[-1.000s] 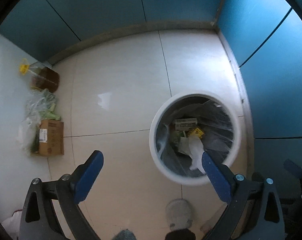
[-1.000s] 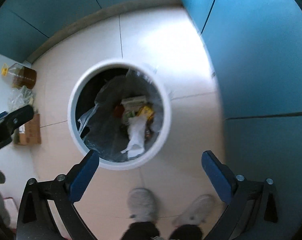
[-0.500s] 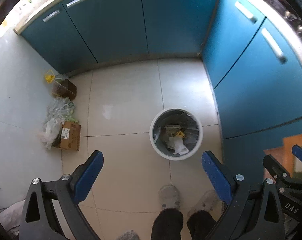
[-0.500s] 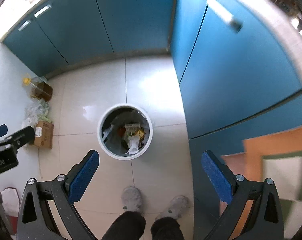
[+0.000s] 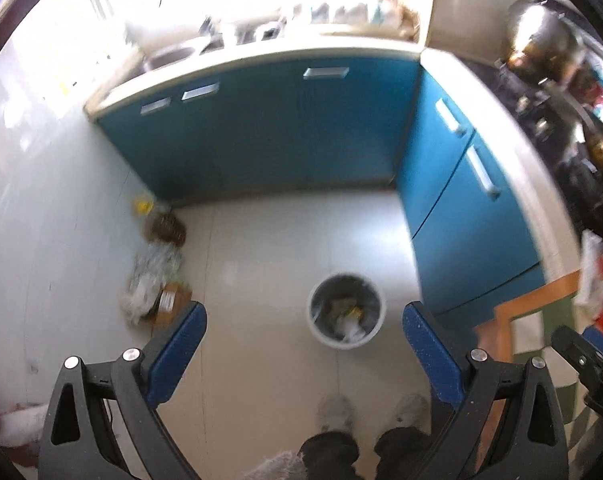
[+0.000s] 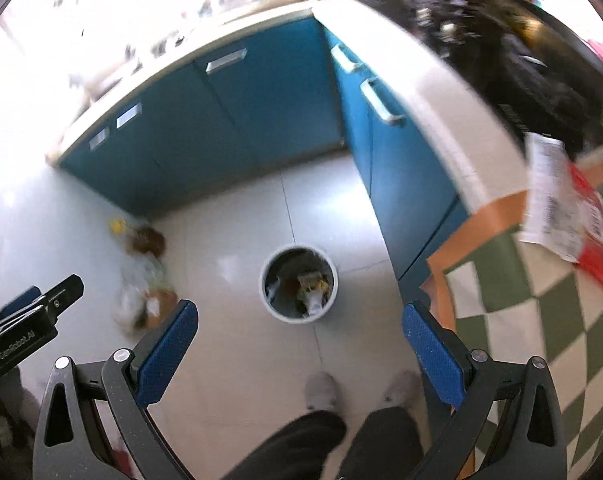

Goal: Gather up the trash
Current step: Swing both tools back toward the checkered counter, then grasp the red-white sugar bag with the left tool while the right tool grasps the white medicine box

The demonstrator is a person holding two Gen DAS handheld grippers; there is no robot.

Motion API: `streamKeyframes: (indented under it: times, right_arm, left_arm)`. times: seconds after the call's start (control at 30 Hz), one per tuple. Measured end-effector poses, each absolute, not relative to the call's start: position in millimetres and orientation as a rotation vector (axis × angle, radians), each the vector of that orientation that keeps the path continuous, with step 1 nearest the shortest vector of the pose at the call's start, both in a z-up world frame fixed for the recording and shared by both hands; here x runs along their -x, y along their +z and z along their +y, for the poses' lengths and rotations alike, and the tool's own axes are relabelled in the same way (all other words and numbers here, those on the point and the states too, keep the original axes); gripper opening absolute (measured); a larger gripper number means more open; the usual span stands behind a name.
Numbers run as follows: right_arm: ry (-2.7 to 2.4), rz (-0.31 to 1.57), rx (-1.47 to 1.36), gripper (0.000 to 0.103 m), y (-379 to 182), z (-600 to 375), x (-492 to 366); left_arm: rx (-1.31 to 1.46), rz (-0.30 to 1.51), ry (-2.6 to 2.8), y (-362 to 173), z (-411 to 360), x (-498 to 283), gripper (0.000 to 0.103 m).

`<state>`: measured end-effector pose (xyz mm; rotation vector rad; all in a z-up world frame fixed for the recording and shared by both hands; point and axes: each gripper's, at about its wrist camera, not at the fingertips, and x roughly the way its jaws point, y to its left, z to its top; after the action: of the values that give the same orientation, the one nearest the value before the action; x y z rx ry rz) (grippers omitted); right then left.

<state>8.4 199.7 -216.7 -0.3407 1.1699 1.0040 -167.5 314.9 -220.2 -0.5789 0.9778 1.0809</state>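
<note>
While both my grippers, left (image 5: pixel 303 334) & right (image 6: pixel 299 330), hover w/ fingers spread wide, empty, the trash bin (image 5: pixel 344 311) sits on the floor below.

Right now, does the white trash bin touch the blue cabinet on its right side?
Apart. In the left wrist view, a strip of pale floor tile shows plainly between the trash bin and the blue cabinet. The right wrist view shows the same gap.

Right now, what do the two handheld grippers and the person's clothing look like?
Both the left gripper and right gripper have black angular frames with silver bolts and blue textured pads. The left one carries white lettering, blurred. The person wears dark trousers and grey shoes.
</note>
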Motion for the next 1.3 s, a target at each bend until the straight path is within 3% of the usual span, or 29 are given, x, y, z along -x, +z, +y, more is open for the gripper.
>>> streamKeyframes:
  times: [0.13,0.23,0.47,0.67,0.77,0.83,1.03,1.27,1.3]
  right_arm:
    - [0.912,1.162,0.204,0.103,-191,148,-67]
    - [0.796,1.166,0.117,0.103,-189,96,-118]
    - [0.499,1.229,-0.005,0.103,-221,-31,-255]
    - [0.391,1.296,0.000,0.103,-256,-89,-356]
    - [0.409,1.302,0.060,0.103,-267,-89,-396]
    - [0.445,1.306,0.152,0.103,-271,-72,-418]
    - [0.547,1.200,0.687,0.103,-283,8,-444]
    - [0.594,1.149,1.138,0.102,-333,59,-452]
    - [0.595,1.151,1.159,0.096,-338,61,-453]
  left_arm:
    - [0.540,0.936,0.951,-198,302,97,0.103]
    - [0.537,1.000,0.792,-207,286,19,0.103]
    - [0.471,1.226,0.495,-270,226,-192,0.103]
    - [0.396,1.386,0.433,-321,195,-285,0.101]
    - [0.405,1.383,0.448,-325,191,-298,0.084]
    - [0.405,1.378,0.472,-325,187,-302,0.054]
    - [0.364,1.360,0.539,-316,171,-304,0.022]
    - [0.344,1.338,0.578,-304,155,-309,0.013]
    - [0.344,1.332,0.579,-300,153,-309,0.012]
